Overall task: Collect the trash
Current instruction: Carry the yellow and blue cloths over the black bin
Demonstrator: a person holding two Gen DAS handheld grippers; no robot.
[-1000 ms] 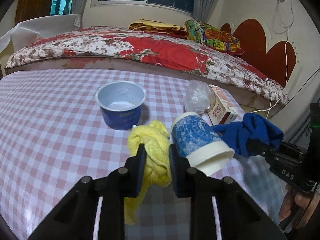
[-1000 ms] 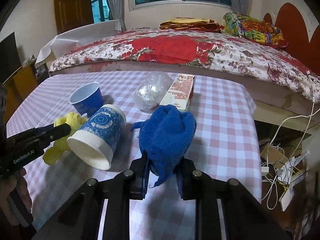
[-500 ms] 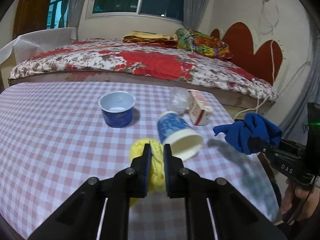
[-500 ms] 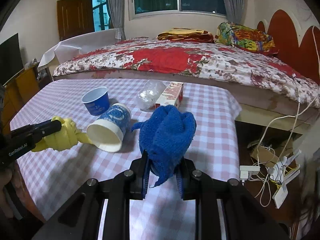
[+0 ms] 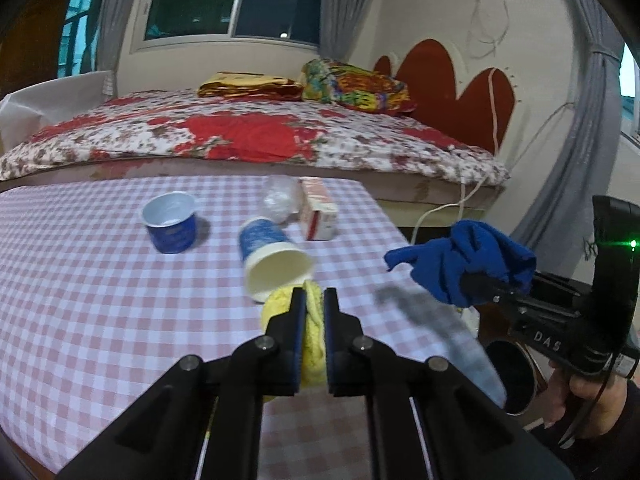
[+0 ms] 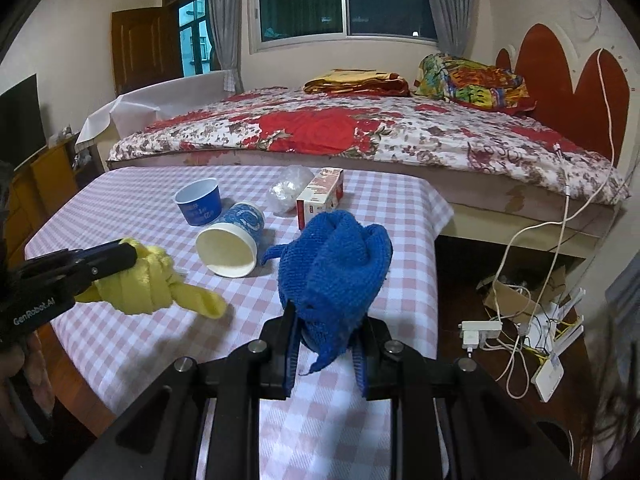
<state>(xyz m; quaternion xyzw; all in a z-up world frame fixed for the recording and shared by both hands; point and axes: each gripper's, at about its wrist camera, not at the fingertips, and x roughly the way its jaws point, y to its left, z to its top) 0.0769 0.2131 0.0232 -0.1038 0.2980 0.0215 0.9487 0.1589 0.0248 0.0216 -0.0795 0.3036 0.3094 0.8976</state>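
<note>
Left gripper (image 5: 313, 296) clamps yellow cloth (image 5: 312, 332) above table (image 5: 80, 280); right gripper (image 6: 325, 320) clamps blue cloth (image 6: 336, 256).

Floral bed (image 6: 360, 132), dark window (image 6: 344, 0), wooden door (image 6: 140, 48)

"GenRobot.AI" on left tongs (image 6: 120, 258); "DAS" on right tongs (image 5: 480, 286)

Knitted blue cloth (image 6: 334, 256), fuzzy yellow cloth (image 6: 140, 284), glossy checked tablecloth (image 5: 80, 280).
</note>
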